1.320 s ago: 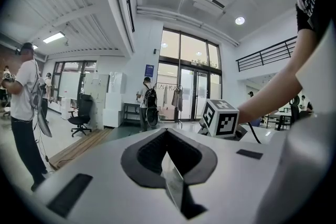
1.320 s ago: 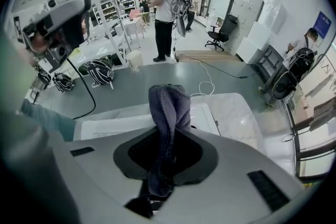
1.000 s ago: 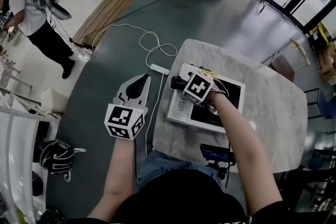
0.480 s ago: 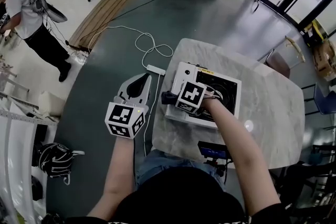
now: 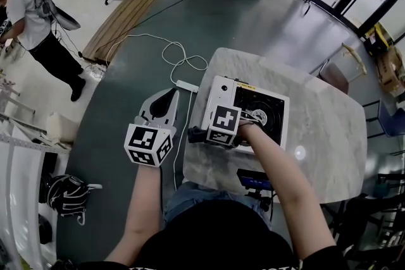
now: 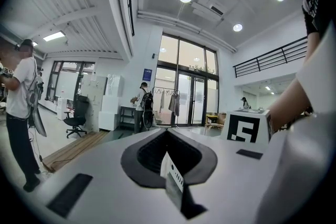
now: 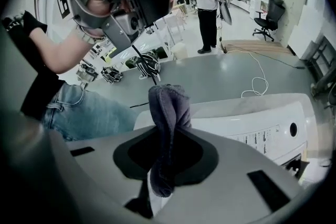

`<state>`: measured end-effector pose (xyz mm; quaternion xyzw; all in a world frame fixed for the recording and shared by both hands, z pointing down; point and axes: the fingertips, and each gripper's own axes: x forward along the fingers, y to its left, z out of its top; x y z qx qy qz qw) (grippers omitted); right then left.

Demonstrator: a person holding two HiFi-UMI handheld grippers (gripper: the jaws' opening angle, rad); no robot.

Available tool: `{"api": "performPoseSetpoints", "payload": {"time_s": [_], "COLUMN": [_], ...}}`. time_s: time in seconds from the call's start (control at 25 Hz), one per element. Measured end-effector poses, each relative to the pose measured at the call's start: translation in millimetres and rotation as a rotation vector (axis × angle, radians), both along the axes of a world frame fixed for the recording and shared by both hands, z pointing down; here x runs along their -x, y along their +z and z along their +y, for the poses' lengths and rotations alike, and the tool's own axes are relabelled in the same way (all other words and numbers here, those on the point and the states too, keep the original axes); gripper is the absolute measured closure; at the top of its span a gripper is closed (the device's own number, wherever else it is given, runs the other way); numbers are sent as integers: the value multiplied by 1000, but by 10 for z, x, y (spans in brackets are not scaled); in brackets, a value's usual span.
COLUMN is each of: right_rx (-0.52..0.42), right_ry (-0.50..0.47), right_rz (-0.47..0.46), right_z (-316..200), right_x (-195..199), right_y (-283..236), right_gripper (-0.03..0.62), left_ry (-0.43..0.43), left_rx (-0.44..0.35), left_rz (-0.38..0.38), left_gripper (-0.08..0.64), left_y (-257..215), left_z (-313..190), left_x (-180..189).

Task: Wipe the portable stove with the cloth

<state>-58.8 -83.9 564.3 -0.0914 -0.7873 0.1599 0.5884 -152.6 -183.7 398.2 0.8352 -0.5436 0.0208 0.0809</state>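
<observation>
As fingers (image 7: 233, 150) of the right gripper (image 7: 167, 131) pinch it, the cloth (image 7: 167, 105) pokes beyond.

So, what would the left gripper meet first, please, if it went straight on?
Probably nothing near: the shut white left gripper points level over the grey floor, left of the pale marble table.
</observation>
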Motion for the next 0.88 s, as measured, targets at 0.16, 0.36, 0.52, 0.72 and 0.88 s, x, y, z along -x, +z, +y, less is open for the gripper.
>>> {"api": "performPoseSetpoints", "payload": {"time_s": [0.16, 0.36, 0.52, 0.72, 0.88], "right_rx": [-4, -51, -115, -139, -150], "right_ry": [73, 250, 414, 601, 701], "right_rz": [-50, -197, -207, -211, -204], "right_z": [-66, -526, -1021, -1453, -1670], "right_x": [-5, -163, -580, -992, -1083], "right_y": [-112, -637, -867, -848, -708], "right_gripper": [518, 518, 518, 517, 518], "left_ry": [0, -5, -3, 12, 8], "left_rx": [1, 4, 18, 31, 50], "left_rz": [-3, -12, -18, -35, -54], "left_gripper": [548, 549, 549, 549, 548], "left_y": [-18, -27, 9, 28, 66], "left_z": [-2, -25, -33, -53, -56], "left_x": [-20, -45, -100, -224, -245]}}
